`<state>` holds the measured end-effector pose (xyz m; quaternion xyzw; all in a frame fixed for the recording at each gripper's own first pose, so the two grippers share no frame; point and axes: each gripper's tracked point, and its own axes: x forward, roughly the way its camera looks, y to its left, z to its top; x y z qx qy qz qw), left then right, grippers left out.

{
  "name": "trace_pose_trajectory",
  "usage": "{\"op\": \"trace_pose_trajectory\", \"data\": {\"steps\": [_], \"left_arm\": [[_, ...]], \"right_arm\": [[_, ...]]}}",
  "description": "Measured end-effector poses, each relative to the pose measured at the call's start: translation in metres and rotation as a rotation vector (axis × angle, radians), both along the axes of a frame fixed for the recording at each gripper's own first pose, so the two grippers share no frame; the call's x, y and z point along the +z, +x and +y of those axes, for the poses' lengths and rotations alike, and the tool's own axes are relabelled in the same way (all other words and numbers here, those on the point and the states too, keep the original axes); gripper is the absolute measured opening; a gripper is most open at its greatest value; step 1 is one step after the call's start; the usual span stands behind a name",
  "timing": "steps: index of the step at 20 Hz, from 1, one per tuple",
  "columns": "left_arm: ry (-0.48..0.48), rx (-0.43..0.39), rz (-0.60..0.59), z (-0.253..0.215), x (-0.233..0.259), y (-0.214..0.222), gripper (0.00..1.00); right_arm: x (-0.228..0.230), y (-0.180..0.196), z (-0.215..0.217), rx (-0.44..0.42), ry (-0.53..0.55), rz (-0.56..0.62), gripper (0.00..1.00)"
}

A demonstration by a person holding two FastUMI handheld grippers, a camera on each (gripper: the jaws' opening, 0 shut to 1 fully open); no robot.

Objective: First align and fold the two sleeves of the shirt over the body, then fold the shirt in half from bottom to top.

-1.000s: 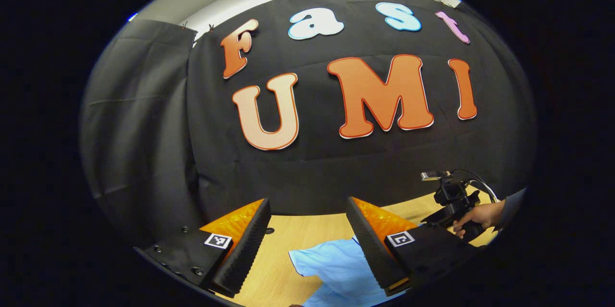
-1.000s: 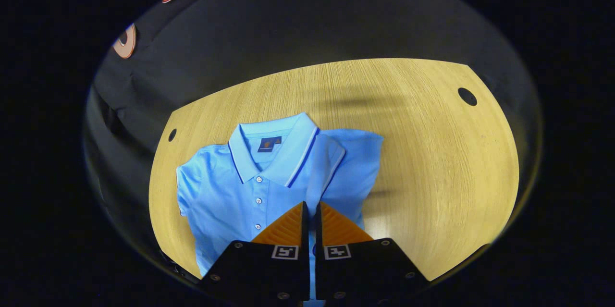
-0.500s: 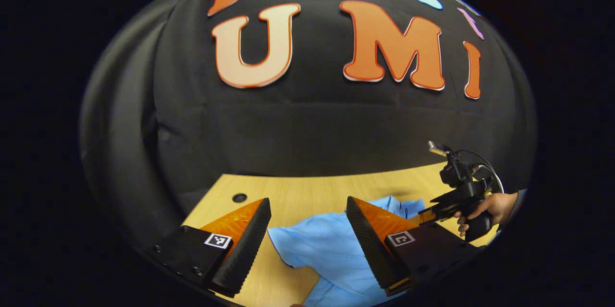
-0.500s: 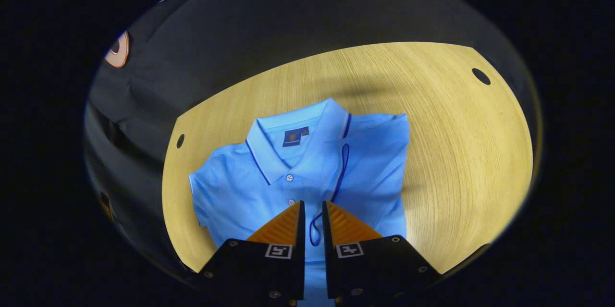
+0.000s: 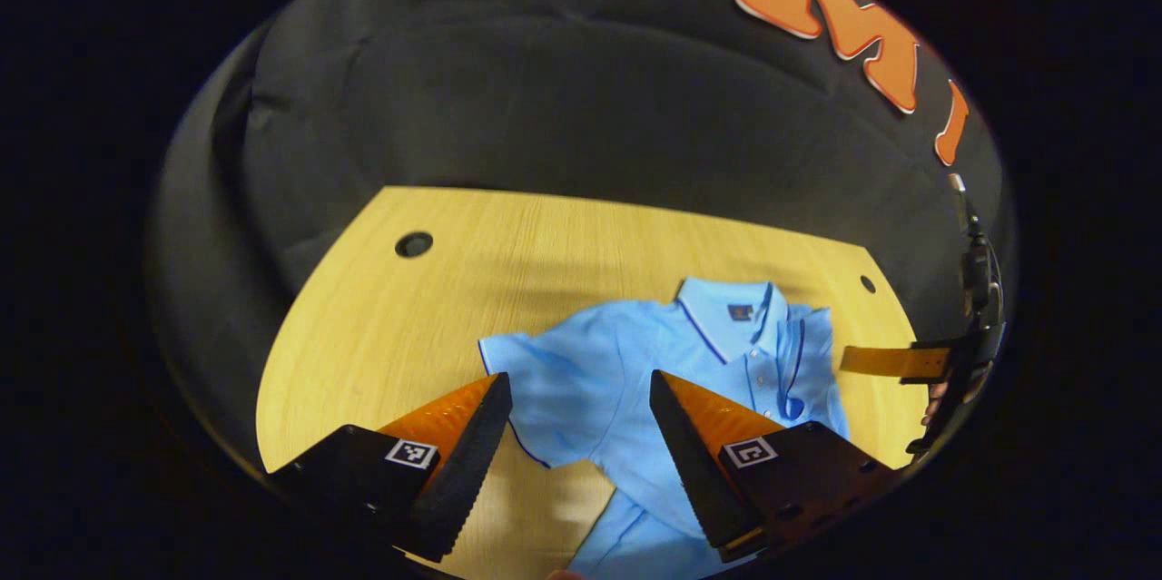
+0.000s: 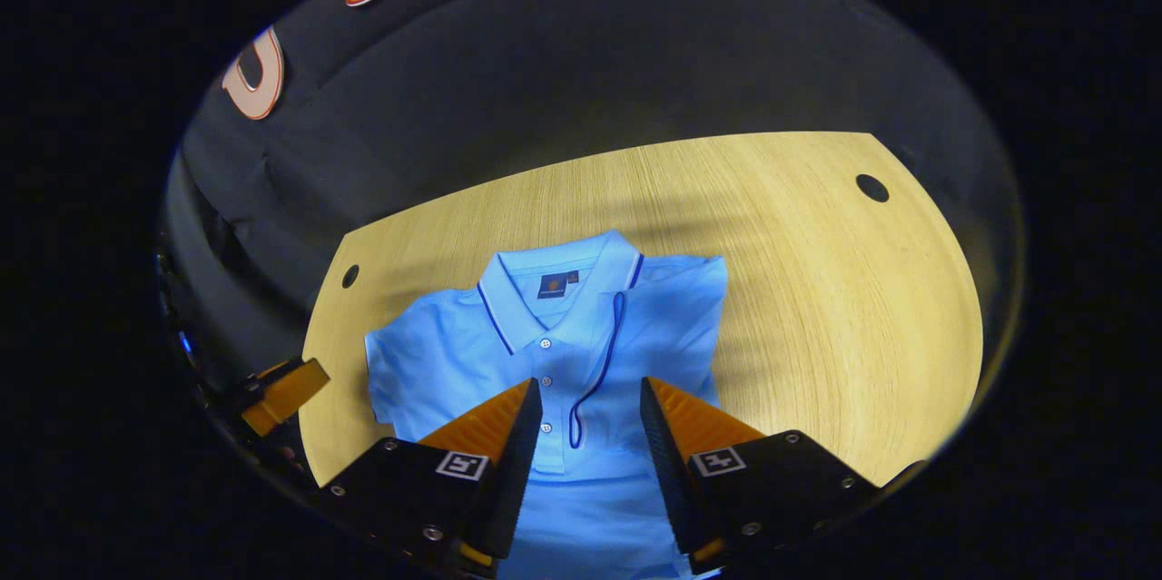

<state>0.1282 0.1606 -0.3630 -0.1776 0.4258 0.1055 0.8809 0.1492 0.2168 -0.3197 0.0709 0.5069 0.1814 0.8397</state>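
Note:
A light blue polo shirt (image 6: 581, 353) lies face up on the wooden table (image 6: 817, 290), collar toward the far wall. One sleeve (image 6: 667, 326) is folded over the body, its dark-trimmed edge running down beside the buttons. The other sleeve (image 5: 536, 380) is spread out flat. My right gripper (image 6: 590, 435) hovers open just above the folded sleeve's edge, holding nothing. In the left gripper view, my left gripper (image 5: 581, 435) is open above the spread sleeve (image 5: 536, 380) and the shirt (image 5: 690, 353). The right gripper (image 5: 908, 360) appears at that view's right edge. The left gripper (image 6: 281, 389) pokes in at the left of the right gripper view.
The table has round cable holes (image 6: 872, 188) (image 5: 414, 244) near its far corners. Black cloth wall stands close behind the table's far edge. Bare wood (image 5: 381, 335) lies on both sides of the shirt.
The right gripper opened and let go of the sleeve, which now lies over the body. The left gripper tilted down from the wall toward the table and shirt.

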Motion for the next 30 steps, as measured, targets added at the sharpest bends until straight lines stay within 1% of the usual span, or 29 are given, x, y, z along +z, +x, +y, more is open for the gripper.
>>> {"op": "trace_pose_trajectory", "data": {"steps": [1, 2, 3, 4, 6, 9, 10, 11, 12, 13, 14, 15, 16, 19, 21, 23, 24, 25, 28, 30], "left_arm": [[-0.023, 0.003, 0.032, 0.000, -0.012, -0.001, 0.99], [-0.051, 0.015, 0.063, 0.000, -0.021, -0.002, 0.99], [-0.080, 0.026, 0.091, 0.000, -0.029, -0.004, 0.99], [-0.107, 0.039, 0.114, 0.002, -0.037, -0.004, 0.99], [-0.168, 0.059, 0.156, 0.002, -0.051, -0.004, 0.99], [-0.201, 0.097, 0.223, 0.011, -0.072, -0.004, 0.99], [-0.210, 0.111, 0.238, 0.015, -0.076, -0.003, 0.99], [-0.221, 0.124, 0.255, 0.015, -0.079, -0.003, 0.99], [-0.219, 0.139, 0.282, 0.020, -0.083, -0.004, 1.00], [-0.211, 0.150, 0.318, 0.022, -0.091, -0.007, 0.97], [-0.204, 0.167, 0.356, 0.025, -0.094, -0.009, 0.96], [-0.187, 0.169, 0.365, 0.027, -0.097, -0.007, 0.96], [-0.170, 0.168, 0.385, 0.028, -0.098, -0.006, 0.92], [-0.087, 0.163, 0.475, 0.031, -0.103, -0.012, 0.88], [-0.096, 0.163, 0.469, 0.023, -0.102, -0.004, 0.69], [-0.091, 0.148, 0.471, 0.022, -0.100, -0.003, 0.24], [-0.098, 0.144, 0.473, 0.023, -0.095, 0.004, 0.19], [-0.100, 0.135, 0.460, 0.022, -0.096, 0.000, 0.13], [-0.174, 0.123, 0.413, 0.013, -0.085, 0.006, 0.13], [-0.209, 0.102, 0.356, -0.002, -0.072, 0.017, 0.13]], "right_arm": [[0.003, -0.003, -0.005, -0.008, -0.004, -0.014, 0.70], [0.003, -0.006, -0.008, -0.017, -0.010, -0.027, 0.67], [0.006, -0.009, -0.014, -0.028, -0.018, -0.038, 0.76], [0.010, -0.013, -0.022, -0.041, -0.028, -0.052, 0.81], [0.015, -0.017, -0.037, -0.077, -0.054, -0.092, 0.84], [0.021, -0.030, -0.050, -0.104, -0.055, -0.103, 0.85], [0.022, -0.034, -0.053, -0.109, -0.052, -0.101, 0.77], [0.023, -0.037, -0.056, -0.113, -0.050, -0.103, 0.86], [0.025, -0.039, -0.060, -0.116, -0.052, -0.109, 0.86], [0.027, -0.042, -0.062, -0.114, -0.052, -0.113, 0.86], [0.029, -0.046, -0.065, -0.112, -0.054, -0.118, 0.86], [0.032, -0.049, -0.068, -0.107, -0.052, -0.123, 0.86], [0.033, -0.052, -0.072, -0.105, -0.056, -0.126, 0.86], [0.038, -0.060, -0.087, -0.088, -0.091, -0.156, 0.86], [0.043, -0.065, -0.095, -0.084, -0.106, -0.177, 0.87], [0.048, -0.072, -0.101, -0.094, -0.091, -0.177, 0.87], [0.050, -0.075, -0.105, -0.100, -0.084, -0.180, 0.87], [0.051, -0.077, -0.111, -0.108, -0.085, -0.185, 0.88], [0.055, -0.088, -0.127, -0.130, -0.084, -0.188, 0.88], [0.058, -0.096, -0.141, -0.144, -0.087, -0.189, 0.88]]}}
